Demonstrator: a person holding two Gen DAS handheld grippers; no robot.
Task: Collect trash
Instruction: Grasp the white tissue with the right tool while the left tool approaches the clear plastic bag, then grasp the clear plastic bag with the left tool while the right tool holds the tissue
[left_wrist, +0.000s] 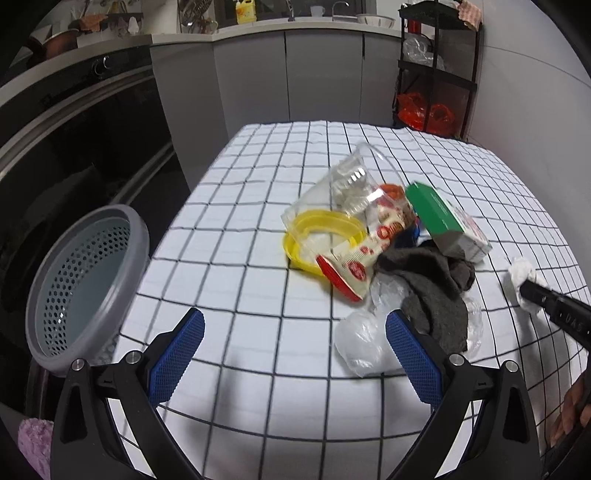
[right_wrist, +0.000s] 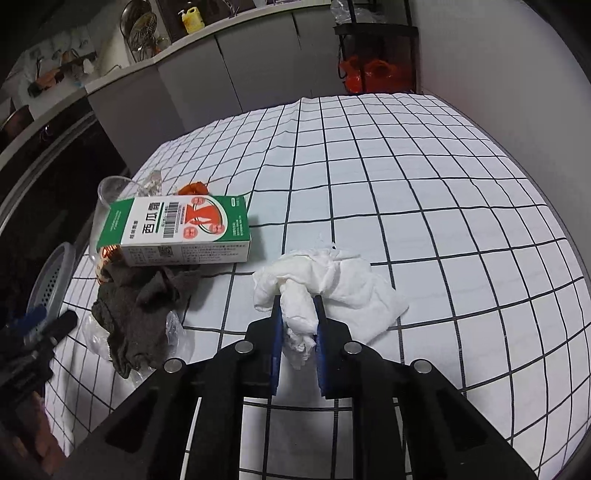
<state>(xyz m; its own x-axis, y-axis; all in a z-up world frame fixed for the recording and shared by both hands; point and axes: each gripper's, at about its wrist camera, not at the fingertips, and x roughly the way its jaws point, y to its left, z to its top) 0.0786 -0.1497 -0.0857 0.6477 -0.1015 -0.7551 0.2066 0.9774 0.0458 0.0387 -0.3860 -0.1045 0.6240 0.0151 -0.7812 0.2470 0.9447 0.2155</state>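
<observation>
The right gripper (right_wrist: 298, 314) is clamped on a crumpled white tissue (right_wrist: 325, 280), held right of the green box (right_wrist: 184, 229) on the checked table (right_wrist: 443, 184). The left gripper (left_wrist: 295, 332) is spread wide and empty, near the box. A grey bin (left_wrist: 88, 284) is seen left of the box, at the table edge.

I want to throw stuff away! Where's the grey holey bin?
The grey perforated plastic bin sits at the left edge of the checked tablecloth in the left wrist view, left of the yellow plastic lid.
</observation>
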